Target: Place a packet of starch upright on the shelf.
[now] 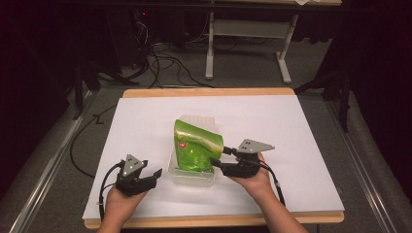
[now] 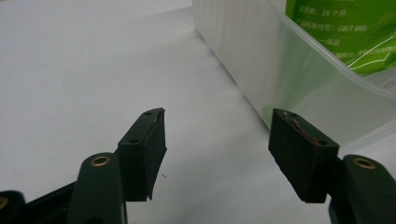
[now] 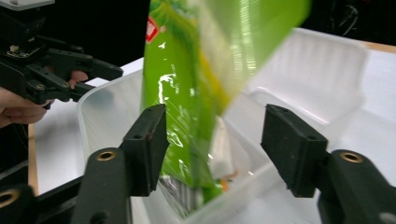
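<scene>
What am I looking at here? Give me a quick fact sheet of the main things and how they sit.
Surface: white board on a wooden table
Container: clear plastic box, near the board's middle
Contents: green bag, standing tilted in the box, top sticking out above the rim
Left gripper: open, holding nothing, just left of the box, apart from it
Right gripper: open, jaws either side of the bag's lower part at the box's right edge
Lid: a clear lid seems to lie behind the box
</scene>
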A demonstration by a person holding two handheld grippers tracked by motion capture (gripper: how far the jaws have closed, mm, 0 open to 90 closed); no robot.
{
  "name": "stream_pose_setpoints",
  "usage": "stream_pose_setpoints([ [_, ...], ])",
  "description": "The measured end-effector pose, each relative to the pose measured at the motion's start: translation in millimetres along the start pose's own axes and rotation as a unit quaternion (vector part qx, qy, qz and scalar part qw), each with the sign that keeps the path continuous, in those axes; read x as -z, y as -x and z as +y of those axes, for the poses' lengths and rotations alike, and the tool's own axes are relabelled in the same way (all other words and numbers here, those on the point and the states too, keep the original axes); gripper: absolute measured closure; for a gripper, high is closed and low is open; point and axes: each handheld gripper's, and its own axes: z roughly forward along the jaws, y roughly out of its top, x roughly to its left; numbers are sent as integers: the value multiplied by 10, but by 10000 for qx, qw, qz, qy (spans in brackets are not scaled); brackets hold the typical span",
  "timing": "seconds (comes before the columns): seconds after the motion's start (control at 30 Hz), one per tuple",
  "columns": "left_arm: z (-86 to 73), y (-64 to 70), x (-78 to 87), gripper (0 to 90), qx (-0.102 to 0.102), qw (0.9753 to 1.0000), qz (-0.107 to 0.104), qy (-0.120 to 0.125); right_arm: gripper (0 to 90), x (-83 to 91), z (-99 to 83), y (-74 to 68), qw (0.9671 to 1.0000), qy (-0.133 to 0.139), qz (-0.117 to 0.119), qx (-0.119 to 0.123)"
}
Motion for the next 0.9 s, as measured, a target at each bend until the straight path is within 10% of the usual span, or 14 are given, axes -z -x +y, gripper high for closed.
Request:
stream_pose_setpoints([
  [0.53, -1, -28, 17, 371, 25, 10000, -8, 9, 324, 585, -135, 372, 9944, -28, -1058, -79],
  [0.9, 1, -23, 17, 371, 1, 10000, 17, 19, 332, 1175, -482, 689, 9767, -356, -2093, -300],
])
